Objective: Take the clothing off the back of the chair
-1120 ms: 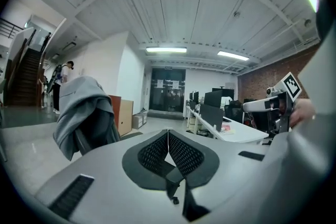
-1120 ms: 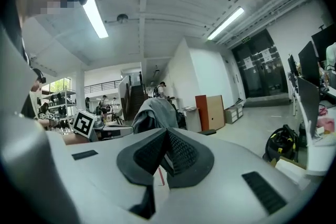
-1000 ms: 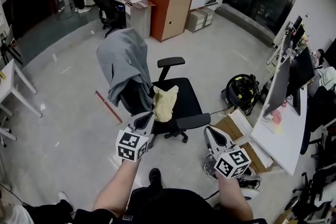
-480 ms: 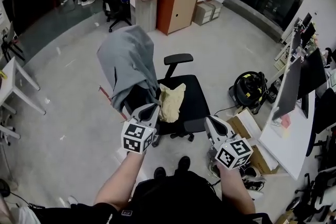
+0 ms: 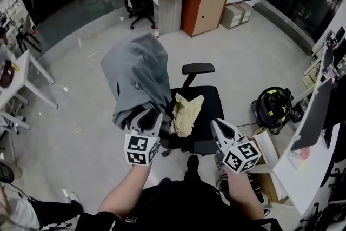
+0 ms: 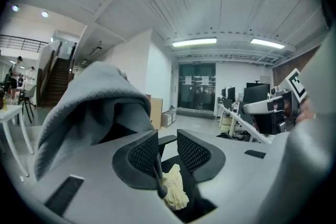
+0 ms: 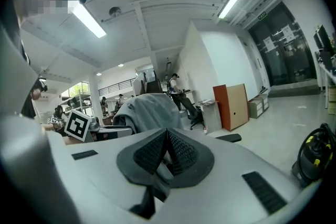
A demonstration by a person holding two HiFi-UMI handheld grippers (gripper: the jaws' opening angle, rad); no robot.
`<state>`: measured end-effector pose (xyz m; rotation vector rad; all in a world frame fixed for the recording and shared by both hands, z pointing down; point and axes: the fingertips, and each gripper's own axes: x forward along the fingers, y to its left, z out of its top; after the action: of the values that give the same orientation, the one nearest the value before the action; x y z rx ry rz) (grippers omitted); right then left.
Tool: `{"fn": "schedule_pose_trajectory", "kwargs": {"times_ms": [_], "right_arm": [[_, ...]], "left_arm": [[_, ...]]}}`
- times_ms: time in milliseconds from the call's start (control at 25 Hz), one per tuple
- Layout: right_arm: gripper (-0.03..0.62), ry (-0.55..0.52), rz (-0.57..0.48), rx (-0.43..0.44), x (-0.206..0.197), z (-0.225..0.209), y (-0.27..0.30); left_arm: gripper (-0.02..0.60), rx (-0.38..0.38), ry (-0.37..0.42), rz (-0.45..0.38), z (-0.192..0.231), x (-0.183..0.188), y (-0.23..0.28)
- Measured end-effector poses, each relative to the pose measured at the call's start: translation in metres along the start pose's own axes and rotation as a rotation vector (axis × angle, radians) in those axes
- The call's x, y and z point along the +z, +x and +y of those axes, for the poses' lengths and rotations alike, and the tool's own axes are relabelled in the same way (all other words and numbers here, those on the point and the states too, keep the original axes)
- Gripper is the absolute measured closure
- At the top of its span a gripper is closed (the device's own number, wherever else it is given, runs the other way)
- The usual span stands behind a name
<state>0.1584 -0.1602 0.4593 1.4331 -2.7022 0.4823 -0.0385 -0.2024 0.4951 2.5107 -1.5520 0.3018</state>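
One grey jacket on chair back, one yellow cloth on seat. My left claw just been opening, empty; right claw closed tight, empty.

Draped over the back of the black office chair, covering its top edge: a grey garment, folds hanging low beside the seat.
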Motion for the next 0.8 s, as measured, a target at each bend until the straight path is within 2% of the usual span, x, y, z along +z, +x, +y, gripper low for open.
{"fn": "schedule_pose_trajectory", "kwargs": {"times_ms": [120, 320, 600, 800], "right_arm": [[0.577, -0.004, 0.012, 0.059, 0.008, -0.022, 0.025], [0.577, 0.008, 0.052, 0.145, 0.008, -0.048, 0.055], [0.577, 0.022, 0.086, 0.207, 0.017, -0.075, 0.086], [0.577, 0.023, 0.131, 0.216, 0.011, -0.093, 0.109]], "left_arm": [[0.521, 0.042, 0.018, 0.007, -0.002, 0.001, 0.013], [0.535, 0.109, -0.016, 0.018, -0.008, 0.0, 0.035], [0.541, 0.227, -0.006, 0.053, 0.024, 0.004, 0.055], [0.541, 0.232, 0.018, 0.067, 0.042, 0.009, 0.087]]}}
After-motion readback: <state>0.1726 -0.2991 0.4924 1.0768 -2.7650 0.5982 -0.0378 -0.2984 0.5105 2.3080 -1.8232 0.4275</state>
